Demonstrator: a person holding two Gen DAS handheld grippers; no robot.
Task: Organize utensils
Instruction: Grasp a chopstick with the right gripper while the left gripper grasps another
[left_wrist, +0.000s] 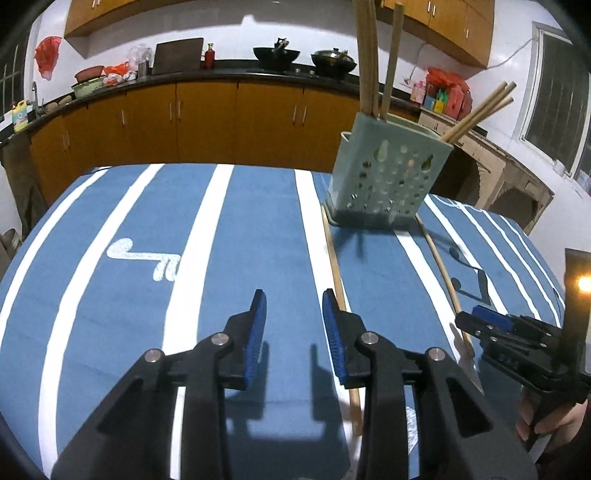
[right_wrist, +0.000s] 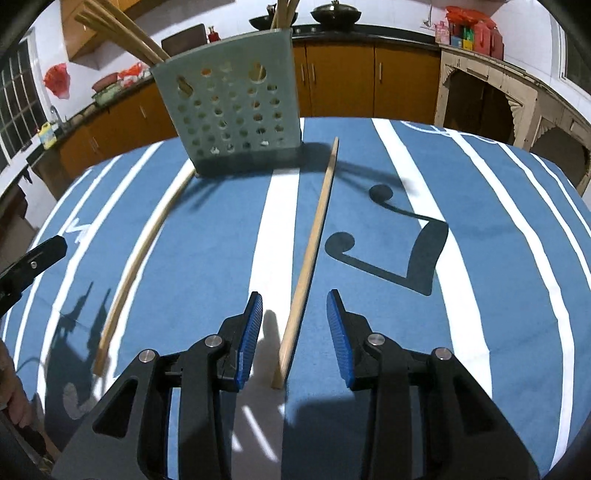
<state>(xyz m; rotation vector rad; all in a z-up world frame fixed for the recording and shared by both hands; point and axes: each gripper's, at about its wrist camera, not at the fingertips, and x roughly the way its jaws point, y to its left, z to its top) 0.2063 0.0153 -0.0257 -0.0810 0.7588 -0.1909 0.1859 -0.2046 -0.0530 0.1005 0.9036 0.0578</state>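
A pale green perforated utensil holder (left_wrist: 384, 177) (right_wrist: 236, 110) stands on the blue striped tablecloth (left_wrist: 236, 236) with several wooden chopsticks upright in it. Two loose chopsticks lie on the cloth in front of it: a left one (left_wrist: 338, 280) (right_wrist: 144, 251) and a right one (left_wrist: 441, 266) (right_wrist: 312, 240). My left gripper (left_wrist: 294, 325) is open and empty, just left of the left chopstick. My right gripper (right_wrist: 294, 325) is open, low over the cloth, with the near end of the right chopstick between its fingers, not clamped. The right gripper also shows in the left wrist view (left_wrist: 491, 321).
Orange kitchen cabinets (left_wrist: 207, 122) with a dark counter run behind the table, holding woks, bowls and bags. A cardboard box (right_wrist: 487, 96) stands beyond the table's far right. The table edge curves close behind the holder.
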